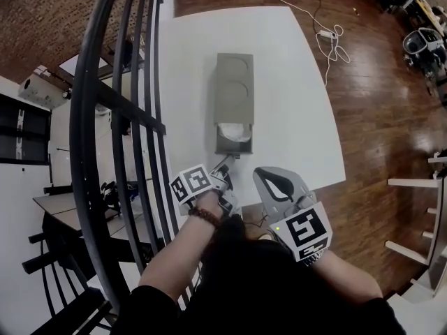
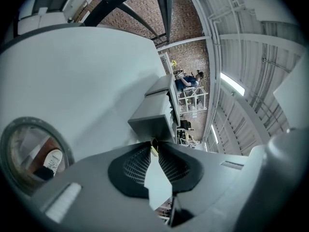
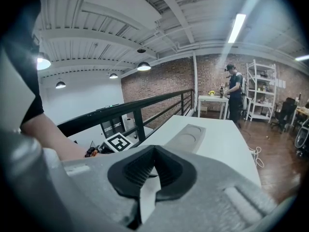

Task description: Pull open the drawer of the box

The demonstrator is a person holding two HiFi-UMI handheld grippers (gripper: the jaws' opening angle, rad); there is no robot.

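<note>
The left gripper is seen just in front of the box, at the end where the drawer comes out. Its jaws are drawn narrow, and a small yellowish tab is pinched between their tips; this tab is seen right against the front wall of the drawer. The drawer is pulled partly out of the box, toward the person, and something white and crumpled is seen inside it; what it is cannot be told. A bead bracelet is worn on the wrist behind the left gripper. The right gripper is held to the right of the drawer front, apart from the box, and its jaws are closed tip to tip with nothing between them. Two round hollows are seen in the grey top of the box. The box is placed on a white table, near the middle of it, with its long side pointing away from the person. A black railing is seen to the left of the box, past the table edge. A white cable is lying on the wooden floor to the right of the box. Far beyond the box, a person is seen standing beside a small table.
</note>
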